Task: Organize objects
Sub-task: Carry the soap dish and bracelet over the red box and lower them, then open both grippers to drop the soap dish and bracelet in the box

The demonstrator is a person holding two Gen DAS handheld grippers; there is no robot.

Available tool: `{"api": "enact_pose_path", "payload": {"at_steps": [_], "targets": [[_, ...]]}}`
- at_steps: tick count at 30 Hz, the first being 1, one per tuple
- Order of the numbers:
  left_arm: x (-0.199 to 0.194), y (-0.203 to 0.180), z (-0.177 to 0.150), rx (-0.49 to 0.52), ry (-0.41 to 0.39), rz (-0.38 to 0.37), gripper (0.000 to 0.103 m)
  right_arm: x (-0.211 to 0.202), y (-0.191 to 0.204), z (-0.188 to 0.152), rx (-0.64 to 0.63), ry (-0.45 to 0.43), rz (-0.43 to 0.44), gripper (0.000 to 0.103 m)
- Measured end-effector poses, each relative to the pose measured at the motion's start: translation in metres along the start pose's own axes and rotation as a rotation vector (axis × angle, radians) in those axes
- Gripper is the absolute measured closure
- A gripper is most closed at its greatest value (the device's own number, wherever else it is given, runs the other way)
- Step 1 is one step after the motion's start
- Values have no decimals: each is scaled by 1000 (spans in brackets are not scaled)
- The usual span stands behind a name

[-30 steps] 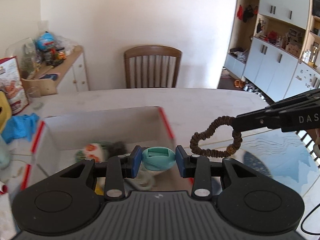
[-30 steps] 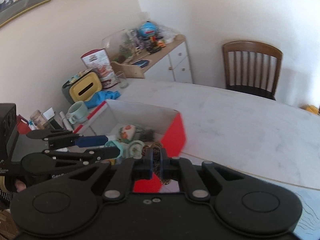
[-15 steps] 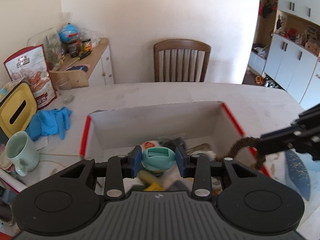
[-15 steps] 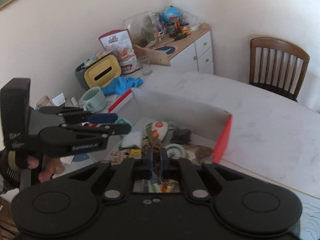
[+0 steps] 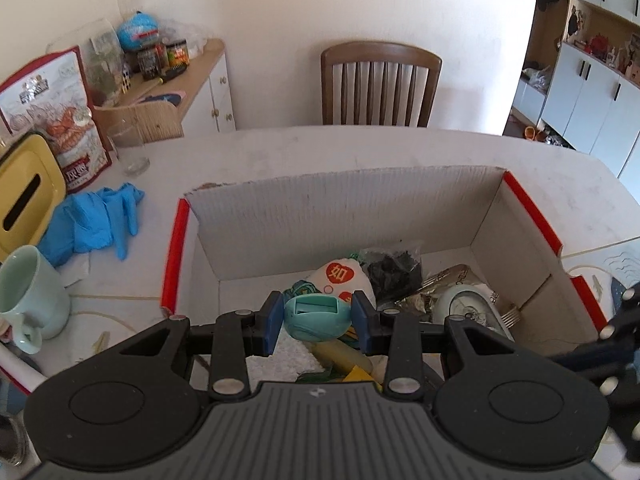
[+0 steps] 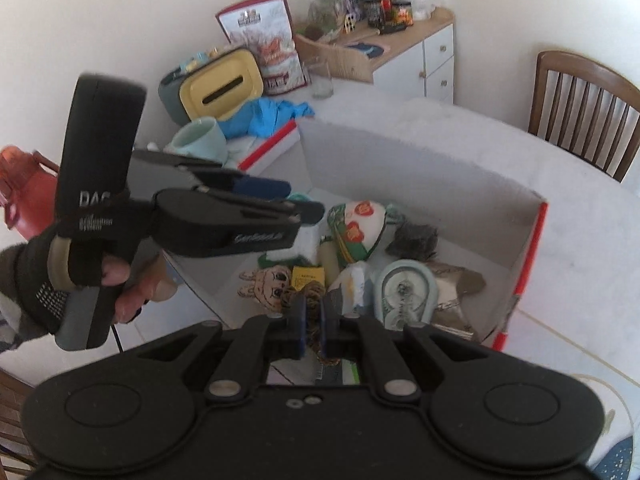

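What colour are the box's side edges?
Red: the box has red strips on its side edges over plain white cardboard walls. Best seen in the left wrist view.

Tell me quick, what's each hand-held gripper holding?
Left hand-held gripper: closed on the teal plastic piece, above the box.
Right hand-held gripper: closed on the brown braided ring.

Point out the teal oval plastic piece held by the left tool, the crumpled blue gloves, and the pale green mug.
teal oval plastic piece (image 5: 317,317): left wrist view, front face between the fingers.
crumpled blue gloves (image 5: 90,222): left wrist view, middle of the heap.
pale green mug (image 5: 30,292): left wrist view, outer wall.
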State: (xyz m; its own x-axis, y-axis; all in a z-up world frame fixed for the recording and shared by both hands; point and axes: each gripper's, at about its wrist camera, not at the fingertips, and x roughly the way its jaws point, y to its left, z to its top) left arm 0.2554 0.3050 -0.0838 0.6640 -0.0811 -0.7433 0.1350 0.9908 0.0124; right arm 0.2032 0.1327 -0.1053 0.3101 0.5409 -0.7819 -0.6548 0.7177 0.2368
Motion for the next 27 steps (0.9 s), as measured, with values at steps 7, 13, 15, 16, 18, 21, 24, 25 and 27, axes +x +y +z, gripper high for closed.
{"api": "enact_pose_path", "payload": {"at_steps": [7, 13, 15, 16, 18, 21, 24, 25, 27], "targets": [[18, -3, 3, 29, 58, -14, 67, 21, 7, -3, -20, 39, -27, 98], [32, -8, 3, 57, 122, -13, 67, 26, 8, -4, -28, 44, -37, 98], [35, -9, 3, 61, 139, -18, 67, 26, 7, -3, -22, 42, -38, 97], [37, -9, 3, 63, 148, -18, 67, 26, 7, -3, -19, 42, -39, 97], [40, -9, 3, 63, 171, -21, 67, 25, 5, -3, -8, 38, -42, 92], [44, -9, 2, 64, 195, -27, 67, 21, 1, -3, 16, 26, -32, 88], [45, -10, 2, 65, 212, -22, 66, 14, -2, -2, 27, 10, -32, 86], [45, -9, 3, 68, 218, -23, 66, 12, -3, -2, 31, 5, -34, 85], [46, -9, 4, 70, 228, -23, 66, 8, -5, -2, 40, -1, -34, 83]]}}
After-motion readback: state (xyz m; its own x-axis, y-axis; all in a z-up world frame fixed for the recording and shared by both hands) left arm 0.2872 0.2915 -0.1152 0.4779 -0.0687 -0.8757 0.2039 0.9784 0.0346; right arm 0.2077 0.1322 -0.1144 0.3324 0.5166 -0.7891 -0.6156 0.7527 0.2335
